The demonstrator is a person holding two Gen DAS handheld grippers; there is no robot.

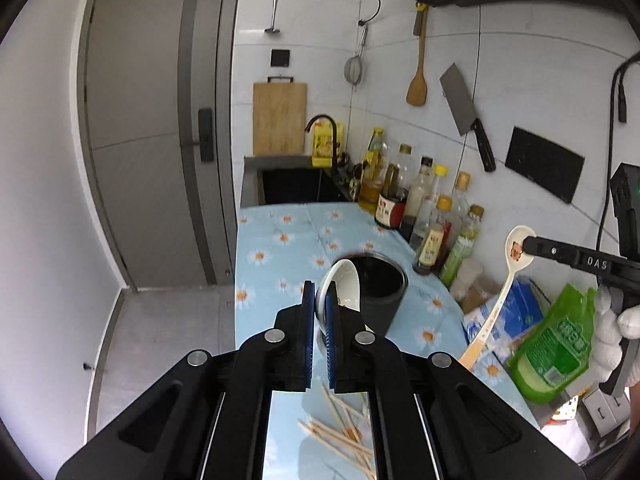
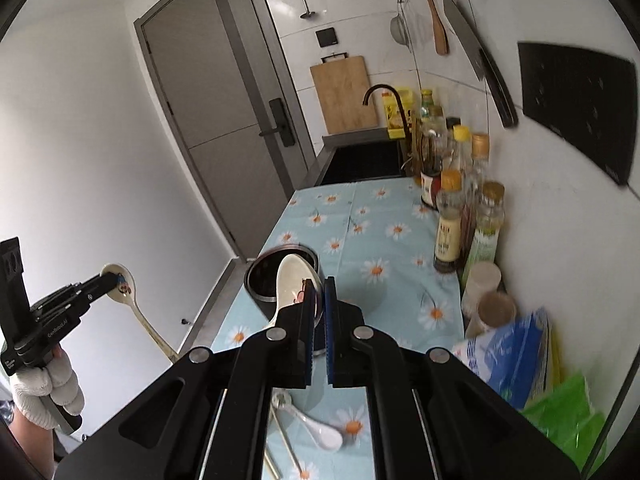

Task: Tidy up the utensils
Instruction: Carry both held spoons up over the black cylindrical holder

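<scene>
Each gripper is shut on a cream ceramic spoon, held by the bowl. My left gripper [image 1: 319, 300] holds its spoon [image 1: 344, 284] in front of a dark round utensil holder [image 1: 380, 286]; it also shows in the right wrist view [image 2: 110, 278] with the spoon's handle [image 2: 150, 326] hanging down, off the counter's left edge. My right gripper [image 2: 319, 294] holds its spoon [image 2: 290, 280] just in front of the holder [image 2: 264, 276]; in the left wrist view this gripper [image 1: 530, 246] holds the spoon [image 1: 496, 304] at the right. Wooden chopsticks [image 1: 340, 432] and a white spoon [image 2: 320, 430] lie on the daisy tablecloth.
Sauce and oil bottles [image 1: 432, 216] line the tiled wall on the right. Blue and green packets [image 1: 548, 340] lie at the near right. A black sink [image 1: 296, 186] with a faucet is at the far end. A cleaver [image 1: 466, 116] and a wooden spatula hang on the wall.
</scene>
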